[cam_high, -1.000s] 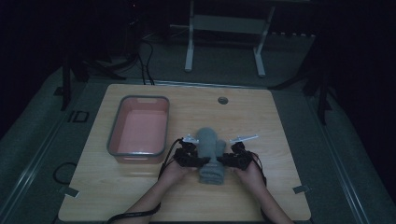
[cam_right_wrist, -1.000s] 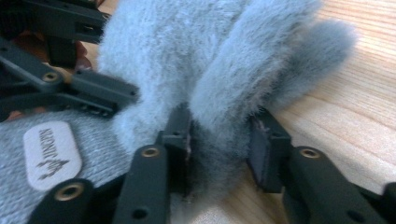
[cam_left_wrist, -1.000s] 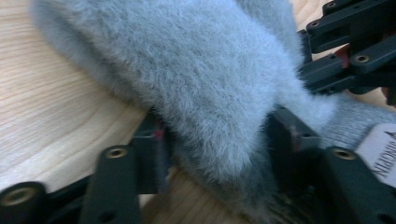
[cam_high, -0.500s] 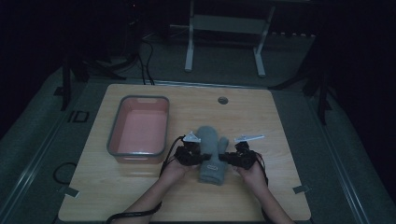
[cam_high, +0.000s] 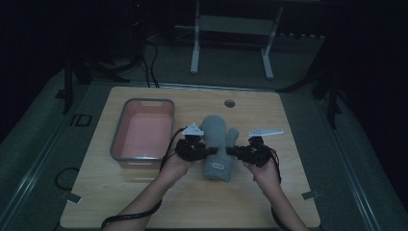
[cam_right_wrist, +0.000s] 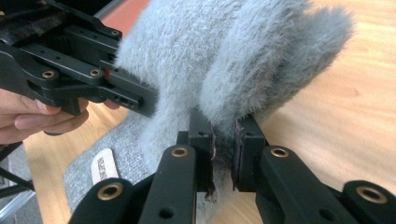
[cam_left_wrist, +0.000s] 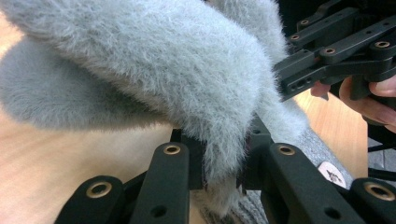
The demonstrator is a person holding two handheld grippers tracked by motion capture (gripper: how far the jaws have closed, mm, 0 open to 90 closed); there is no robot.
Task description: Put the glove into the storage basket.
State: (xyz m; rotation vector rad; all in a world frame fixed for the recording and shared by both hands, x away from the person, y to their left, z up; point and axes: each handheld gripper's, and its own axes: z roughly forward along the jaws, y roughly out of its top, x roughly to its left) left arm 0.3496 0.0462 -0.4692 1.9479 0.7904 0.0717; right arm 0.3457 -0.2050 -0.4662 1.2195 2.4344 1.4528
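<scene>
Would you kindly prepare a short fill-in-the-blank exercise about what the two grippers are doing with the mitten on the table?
1. The left gripper and right gripper are both shut on a fluffy ____ mitten.
2. The tray beside the mitten is ____ inside.
3. The tray lies on the person's ____ side of the mitten.

Missing words: grey; pink; left

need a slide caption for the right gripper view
Right gripper shut on the edge of a fuzzy grey mitten, with the left gripper pinching its far side above the wooden table.
</scene>
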